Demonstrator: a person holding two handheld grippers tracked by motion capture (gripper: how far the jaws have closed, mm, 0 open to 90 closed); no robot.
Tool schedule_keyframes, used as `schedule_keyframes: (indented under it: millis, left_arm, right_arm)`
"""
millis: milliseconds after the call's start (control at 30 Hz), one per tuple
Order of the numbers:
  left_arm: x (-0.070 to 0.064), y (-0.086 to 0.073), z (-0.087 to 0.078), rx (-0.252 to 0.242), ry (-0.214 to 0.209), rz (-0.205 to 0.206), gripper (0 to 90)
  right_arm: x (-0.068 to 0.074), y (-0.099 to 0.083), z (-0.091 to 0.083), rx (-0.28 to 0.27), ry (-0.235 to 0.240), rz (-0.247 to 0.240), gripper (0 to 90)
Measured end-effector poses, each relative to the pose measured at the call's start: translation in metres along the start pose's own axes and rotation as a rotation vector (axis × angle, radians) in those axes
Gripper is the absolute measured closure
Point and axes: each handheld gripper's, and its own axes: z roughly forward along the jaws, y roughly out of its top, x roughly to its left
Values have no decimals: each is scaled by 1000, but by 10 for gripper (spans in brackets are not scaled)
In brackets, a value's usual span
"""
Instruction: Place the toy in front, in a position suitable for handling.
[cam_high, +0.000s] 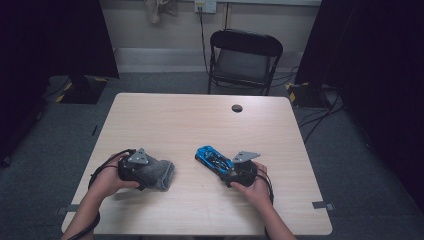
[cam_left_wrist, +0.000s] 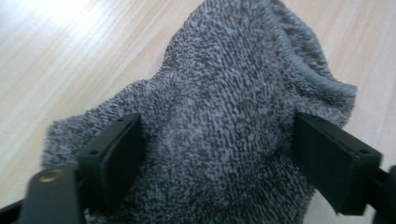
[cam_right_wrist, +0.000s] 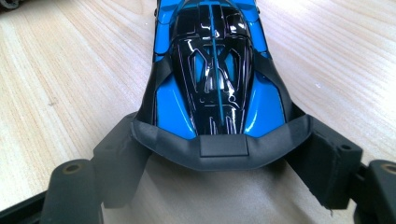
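Observation:
A grey fuzzy cloth (cam_high: 161, 173) lies bunched on the table's near left part. My left gripper (cam_high: 149, 175) is shut on it. In the left gripper view the cloth (cam_left_wrist: 233, 84) bulges between the two black jaws, and my left gripper (cam_left_wrist: 219, 135) presses it from both sides. A blue and black toy car (cam_high: 212, 159) rests on the table right of centre, nose pointing to the far left. My right gripper (cam_high: 228, 169) holds its rear. In the right gripper view the car (cam_right_wrist: 212, 60) points away, and my right gripper (cam_right_wrist: 219, 140) clamps the ends of its dark rear wing.
The light wooden table (cam_high: 200, 125) has a round cable hole (cam_high: 237, 108) near its far edge. A black folding chair (cam_high: 245, 55) stands behind the table. Cables run over the grey floor at the right, and dark curtains hang on both sides.

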Motion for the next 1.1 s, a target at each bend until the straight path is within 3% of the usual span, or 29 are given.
schedule_keyframes:
  millis: [133, 233, 400, 467, 500, 600, 700, 833, 933, 1100]
  left_arm:
    - [-2, 0, 6, -27, 8, -29, 140]
    - [-4, 0, 7, -23, 19, -27, 141]
    - [-7, -5, 8, -71, 36, -55, 184]
    - [-10, -6, 7, -88, 45, -65, 276]
    - [-11, -5, 6, -86, 44, -60, 372]
    - [-16, 2, 6, -59, 57, -78, 536]
    - [-18, 9, 6, -40, 70, -159, 645]
    - [-19, 17, 8, -73, -43, -276, 691]
    - [-22, 26, 6, -80, -52, -281, 696]
    - [-28, 47, 3, -157, -74, -284, 698]
  right_arm:
    - [0, 0, 0, 0, -1, 0, 245]
    - [0, 0, 0, 0, -1, 0, 245]
    - [0, 0, 0, 0, -1, 0, 245]
    - [0, 0, 0, 0, -2, 0, 245]
    - [0, 0, 0, 0, -2, 0, 245]
    - [0, 0, 0, 0, -2, 0, 246]
    - [0, 0, 0, 0, -2, 0, 246]
    - [0, 0, 0, -1, -1, 0, 246]
    - [0, 0, 0, -1, -1, 1, 247]
    - [0, 0, 0, -2, -1, 2, 247]
